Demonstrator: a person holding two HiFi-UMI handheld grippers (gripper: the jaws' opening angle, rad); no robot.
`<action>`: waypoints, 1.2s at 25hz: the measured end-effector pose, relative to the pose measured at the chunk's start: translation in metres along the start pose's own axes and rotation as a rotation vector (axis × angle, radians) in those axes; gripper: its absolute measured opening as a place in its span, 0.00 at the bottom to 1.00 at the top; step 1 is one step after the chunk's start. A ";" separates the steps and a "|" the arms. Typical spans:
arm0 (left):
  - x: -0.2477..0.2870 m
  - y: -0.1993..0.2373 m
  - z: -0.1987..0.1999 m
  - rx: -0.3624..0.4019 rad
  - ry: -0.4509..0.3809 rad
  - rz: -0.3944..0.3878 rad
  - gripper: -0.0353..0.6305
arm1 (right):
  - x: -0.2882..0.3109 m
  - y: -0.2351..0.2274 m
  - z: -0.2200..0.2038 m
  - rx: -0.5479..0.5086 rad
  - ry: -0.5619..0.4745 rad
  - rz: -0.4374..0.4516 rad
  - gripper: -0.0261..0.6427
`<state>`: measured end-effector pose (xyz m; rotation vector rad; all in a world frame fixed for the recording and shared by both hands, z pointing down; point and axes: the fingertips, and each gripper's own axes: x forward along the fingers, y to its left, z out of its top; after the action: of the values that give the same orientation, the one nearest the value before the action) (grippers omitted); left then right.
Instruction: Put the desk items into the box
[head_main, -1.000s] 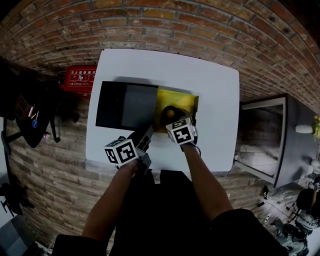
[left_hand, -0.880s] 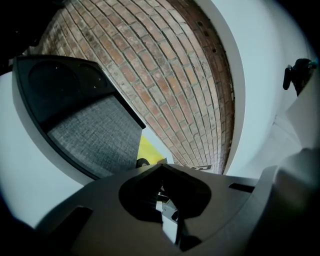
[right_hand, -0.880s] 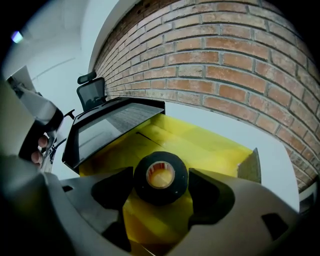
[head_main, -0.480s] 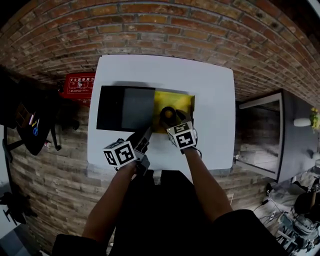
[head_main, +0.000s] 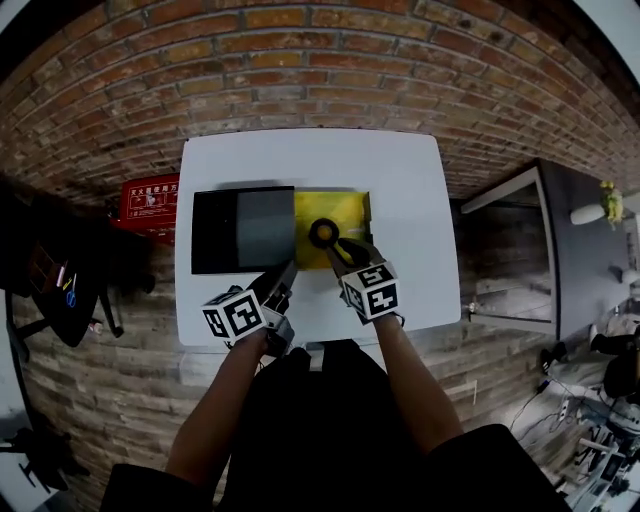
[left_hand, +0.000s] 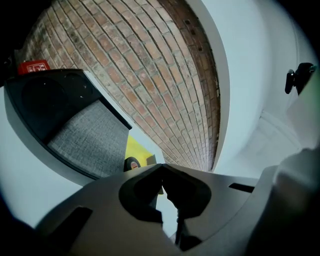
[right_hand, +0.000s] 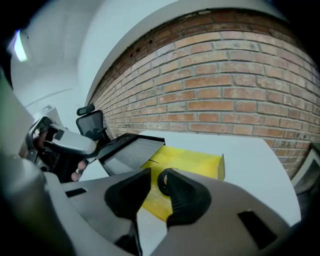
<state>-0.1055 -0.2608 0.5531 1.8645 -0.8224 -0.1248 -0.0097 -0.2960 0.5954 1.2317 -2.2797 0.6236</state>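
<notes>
Now flat, tape roll, hole facing up

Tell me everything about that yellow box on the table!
The yellow box is open on top, shallow, with low thin walls, and looks like cardboard. It sits flat on the white table. Its left side is right against a black case with a grey lining, and they seem to touch. A black ring lies flat on the bottom of the yellow box, and the rest of the bottom is bare.
</notes>
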 end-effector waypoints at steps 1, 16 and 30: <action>0.000 -0.003 -0.001 0.005 0.004 -0.010 0.07 | -0.008 0.001 0.001 0.018 -0.015 -0.002 0.19; -0.014 -0.068 -0.015 0.050 -0.107 -0.048 0.07 | -0.155 0.008 0.044 0.295 -0.383 0.137 0.07; -0.057 -0.124 -0.029 0.119 -0.280 0.013 0.07 | -0.227 -0.005 0.051 0.421 -0.521 0.293 0.07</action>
<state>-0.0770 -0.1778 0.4450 1.9803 -1.0523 -0.3417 0.0954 -0.1834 0.4202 1.3828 -2.9013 1.0291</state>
